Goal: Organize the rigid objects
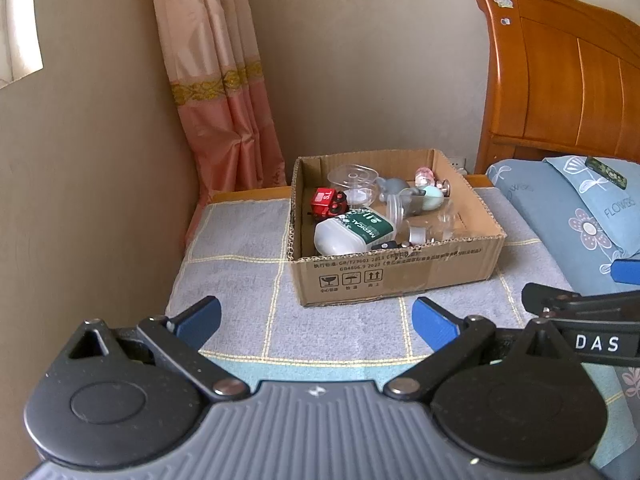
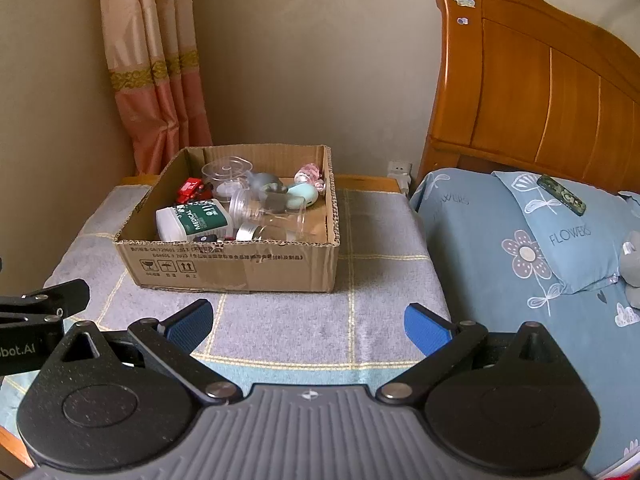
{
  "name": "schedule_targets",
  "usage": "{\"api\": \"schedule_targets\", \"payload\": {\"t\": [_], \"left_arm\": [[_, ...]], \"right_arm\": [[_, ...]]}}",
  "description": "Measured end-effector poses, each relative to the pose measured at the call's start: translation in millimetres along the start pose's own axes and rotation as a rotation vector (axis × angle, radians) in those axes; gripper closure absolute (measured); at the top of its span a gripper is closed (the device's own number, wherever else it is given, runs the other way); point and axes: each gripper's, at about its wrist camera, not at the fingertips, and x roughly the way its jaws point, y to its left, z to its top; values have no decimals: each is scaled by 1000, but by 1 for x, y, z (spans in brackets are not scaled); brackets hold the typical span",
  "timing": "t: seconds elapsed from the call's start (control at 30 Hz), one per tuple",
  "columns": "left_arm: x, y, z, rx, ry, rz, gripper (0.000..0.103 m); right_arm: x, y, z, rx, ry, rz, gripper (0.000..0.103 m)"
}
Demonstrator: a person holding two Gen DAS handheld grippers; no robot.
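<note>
A cardboard box (image 1: 400, 276) (image 2: 240, 268) stands on a grey checked cloth. It holds several items: a white and green "MEDICAL" bottle (image 1: 352, 230) (image 2: 194, 220), a red toy car (image 1: 328, 202) (image 2: 192, 190), clear plastic jars (image 1: 352, 182) (image 2: 268, 210), a mint egg-shaped object (image 1: 432, 196) (image 2: 302, 196) and a pink trinket (image 1: 424, 174) (image 2: 308, 172). My left gripper (image 1: 316, 320) is open and empty, in front of the box. My right gripper (image 2: 308, 326) is open and empty, also in front of the box.
The cloth (image 1: 240, 272) (image 2: 380, 276) covers a low table against the wall. A curtain (image 1: 224, 92) hangs at the back left. A bed with blue floral pillows (image 2: 560, 236) and a wooden headboard (image 2: 540, 80) is on the right. A dark patterned case (image 2: 562, 194) lies on a pillow.
</note>
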Motion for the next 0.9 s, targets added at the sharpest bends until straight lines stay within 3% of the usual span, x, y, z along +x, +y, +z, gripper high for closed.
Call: {"api": "schedule_targets", "payload": {"t": [0.9], "left_arm": [[0,-2,-1,-1,-7,-1,2]], "right_arm": [[-2,1,0,1,-4,0,0]]}}
